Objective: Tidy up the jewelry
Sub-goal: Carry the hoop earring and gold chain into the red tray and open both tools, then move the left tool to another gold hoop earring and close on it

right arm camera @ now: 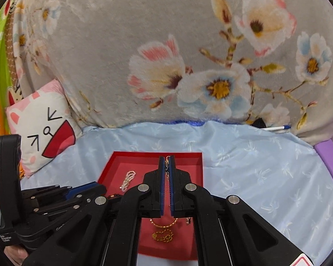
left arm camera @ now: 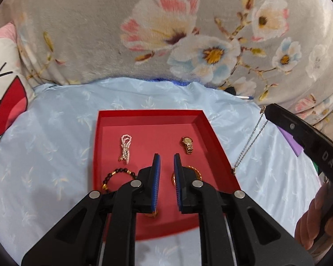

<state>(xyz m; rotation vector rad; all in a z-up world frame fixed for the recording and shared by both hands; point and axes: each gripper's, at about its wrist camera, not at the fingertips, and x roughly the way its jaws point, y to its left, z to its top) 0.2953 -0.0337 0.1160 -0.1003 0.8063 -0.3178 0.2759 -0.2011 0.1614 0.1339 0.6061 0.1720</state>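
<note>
Necklace (left arm camera: 248,144) hangs as a thin chain from the right gripper (right arm camera: 166,161), jaws clamped tight on it near the clasp end. Pinching at the top lets the chain drop straight under its own weight, so no tangles and the pendant (left arm camera: 233,170) leads. In the left wrist view it dangles just past the right edge of the red tray (left arm camera: 157,113), pendant about level with the rim; cannot tell if it touches.

Left gripper (left arm camera: 166,161) sits over the tray with jaws nearly closed, a narrow gap between the blue pads and nothing gripped. Likely just parked out of the way, or ready to steady the chain.

Tray lies on a light blue sheet (left arm camera: 44,133). Already inside, spaced apart: pearl strand (left arm camera: 125,147) back left, gold watch (left arm camera: 187,144) back right, dark bead bracelet (left arm camera: 116,177) front left, gold bangle (right arm camera: 164,222) and gold chain bracelet (right arm camera: 163,236) toward the front. Spacing looks deliberate, one spot per piece.

My read: necklace is the last item going in. Risk is the chain snagging the rim or piling onto the watch.
</note>
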